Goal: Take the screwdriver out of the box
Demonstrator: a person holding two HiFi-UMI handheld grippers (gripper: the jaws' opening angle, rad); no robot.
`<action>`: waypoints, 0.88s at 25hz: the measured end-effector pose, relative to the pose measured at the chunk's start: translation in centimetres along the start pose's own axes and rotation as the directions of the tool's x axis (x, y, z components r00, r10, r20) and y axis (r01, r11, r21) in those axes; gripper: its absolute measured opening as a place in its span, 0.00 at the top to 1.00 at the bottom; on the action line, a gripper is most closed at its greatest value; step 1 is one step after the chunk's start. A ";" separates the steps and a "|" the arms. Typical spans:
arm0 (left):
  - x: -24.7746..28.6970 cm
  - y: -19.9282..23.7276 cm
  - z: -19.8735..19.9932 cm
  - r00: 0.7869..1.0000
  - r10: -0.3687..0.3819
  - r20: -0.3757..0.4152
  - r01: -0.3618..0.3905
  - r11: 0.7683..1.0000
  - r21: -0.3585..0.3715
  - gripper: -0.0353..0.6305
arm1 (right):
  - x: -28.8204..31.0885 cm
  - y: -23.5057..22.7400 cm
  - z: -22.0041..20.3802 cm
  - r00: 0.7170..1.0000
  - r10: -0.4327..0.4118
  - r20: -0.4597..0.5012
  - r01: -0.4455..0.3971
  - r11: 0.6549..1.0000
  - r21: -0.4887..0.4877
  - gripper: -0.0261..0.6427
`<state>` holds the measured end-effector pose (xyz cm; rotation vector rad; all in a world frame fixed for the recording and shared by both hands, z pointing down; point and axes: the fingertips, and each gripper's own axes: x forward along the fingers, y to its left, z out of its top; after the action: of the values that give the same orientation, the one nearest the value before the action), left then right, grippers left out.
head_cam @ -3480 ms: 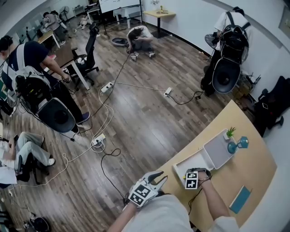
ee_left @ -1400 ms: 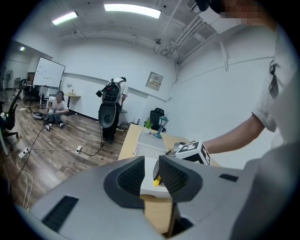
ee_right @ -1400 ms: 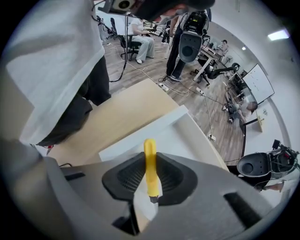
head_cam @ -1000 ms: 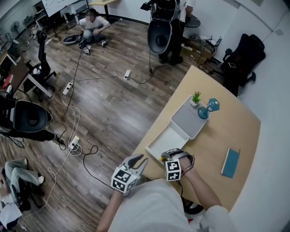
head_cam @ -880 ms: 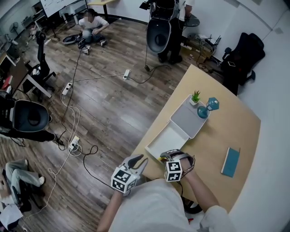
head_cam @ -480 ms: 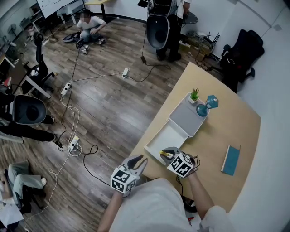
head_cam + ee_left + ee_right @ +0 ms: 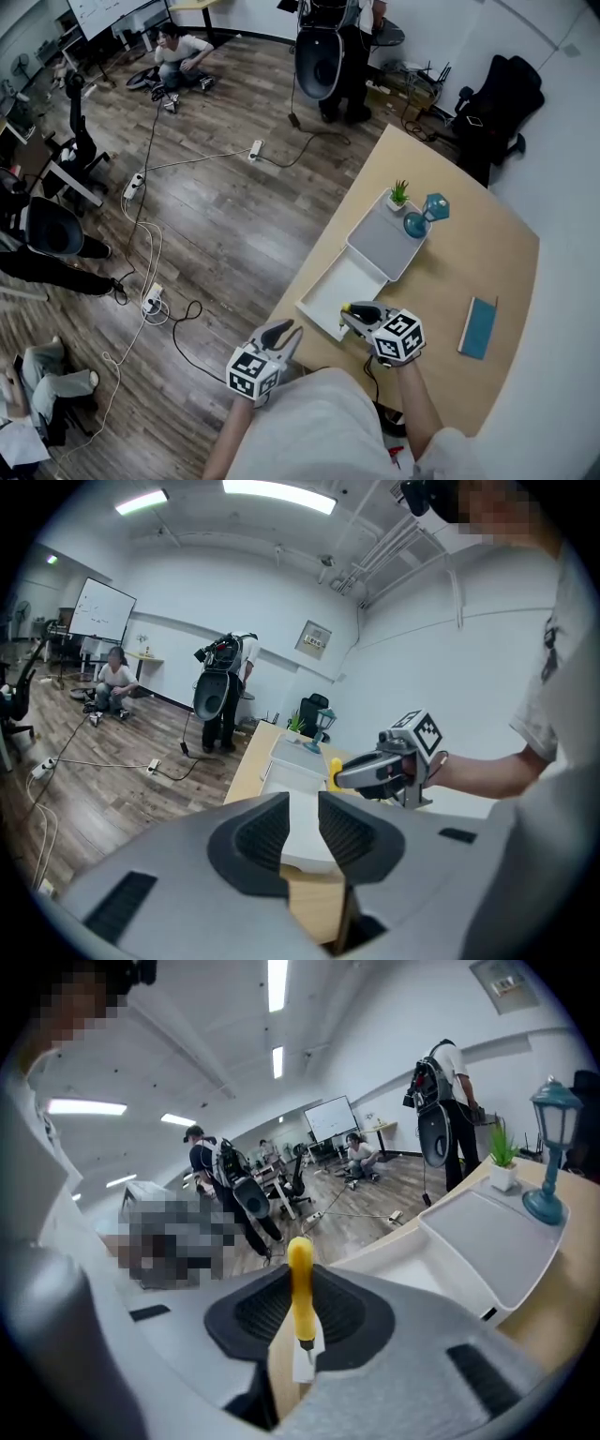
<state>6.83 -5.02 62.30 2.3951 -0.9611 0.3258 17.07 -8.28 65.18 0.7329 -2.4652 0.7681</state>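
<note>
My right gripper [image 7: 352,315] is shut on a yellow-handled screwdriver [image 7: 345,307], just above the near corner of the open white box [image 7: 330,287]. In the right gripper view the screwdriver [image 7: 300,1274] stands upright between the pads, handle up, metal shaft pointing down. The box [image 7: 405,1258] lies beyond it with its lid [image 7: 492,1239] folded back. My left gripper [image 7: 284,330] hangs off the table's near edge, open by a narrow gap and holding nothing. From the left gripper [image 7: 318,822] view, the right gripper [image 7: 349,772] with the screwdriver [image 7: 336,767] is over the box.
A small potted plant [image 7: 398,195] and a teal lantern [image 7: 427,214] stand at the lid's far end. A blue notebook [image 7: 478,328] lies on the wooden table [image 7: 469,267] to the right. Cables, office chairs and people fill the floor to the left.
My right gripper has lifted out of the box with the screwdriver and rolled, so its marker cube now faces up. The left gripper has stayed put.
</note>
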 end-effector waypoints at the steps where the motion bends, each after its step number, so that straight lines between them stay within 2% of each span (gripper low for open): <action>1: 0.0 0.1 0.0 1.000 0.002 0.001 -0.002 1.000 0.000 0.81 | -0.3 0.1 0.5 1.000 -0.001 0.030 0.000 1.000 0.025 0.85; 4: -0.1 0.4 0.3 1.000 0.011 0.007 -0.011 1.000 0.001 0.81 | -1.1 -0.3 1.8 0.991 -0.041 0.128 0.028 0.994 0.103 0.85; 8: -0.5 0.9 1.1 0.999 0.027 0.035 -0.027 1.000 -0.001 0.82 | -1.0 0.2 3.1 0.962 -0.081 0.259 0.029 0.980 0.199 0.85; 12: -0.9 1.6 1.5 0.997 0.050 0.058 -0.050 0.999 -0.010 0.82 | -0.2 1.0 3.0 0.936 -0.137 0.325 0.054 0.966 0.253 0.85; 14: -1.1 1.8 1.5 0.996 0.056 0.064 -0.055 0.998 -0.016 0.83 | -0.1 1.2 2.6 0.915 -0.188 0.357 0.076 0.949 0.306 0.85; 17: -1.4 1.9 1.5 0.996 0.057 0.073 -0.055 0.998 -0.024 0.86 | -0.2 1.8 2.3 0.879 -0.214 0.427 0.037 0.922 0.386 0.85; 22: -1.3 1.8 1.8 0.994 0.053 0.095 -0.052 0.999 -0.015 0.92 | -0.7 1.1 3.4 0.849 -0.248 0.467 0.082 0.934 0.347 0.85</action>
<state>4.70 -6.37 60.93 2.3961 -1.0669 0.2261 16.06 -9.34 61.82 1.4107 -2.7012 1.0207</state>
